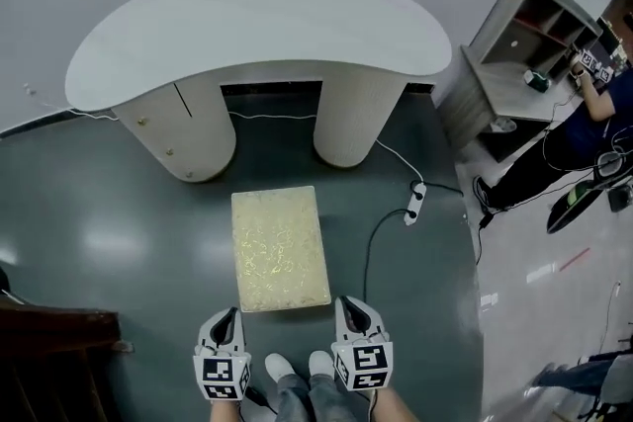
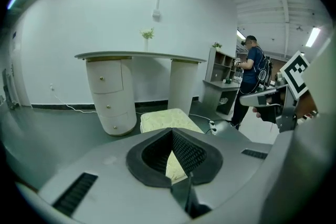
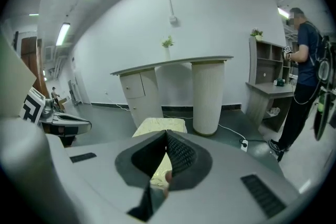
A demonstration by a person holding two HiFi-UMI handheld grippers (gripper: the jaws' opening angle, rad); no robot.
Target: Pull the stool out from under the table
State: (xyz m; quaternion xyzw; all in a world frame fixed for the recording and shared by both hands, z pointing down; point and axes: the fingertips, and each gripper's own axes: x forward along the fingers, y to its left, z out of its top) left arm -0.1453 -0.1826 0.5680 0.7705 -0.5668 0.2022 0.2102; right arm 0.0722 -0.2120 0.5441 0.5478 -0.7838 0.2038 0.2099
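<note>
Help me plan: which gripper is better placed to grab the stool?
Left, barely: left gripper sits closer to the stool, by its near corner; right gripper flanks the other. Both shut.

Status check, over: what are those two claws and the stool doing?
Left gripper and right gripper both shut, empty, by near end of stool. Stool out from under the table. Power strip lies to its right, apart.

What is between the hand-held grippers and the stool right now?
Nothing visible. The left hand-held gripper and right hand-held gripper, both shut and empty, hang by the near edge of the stool. The power strip lies off to its right, apart.
</note>
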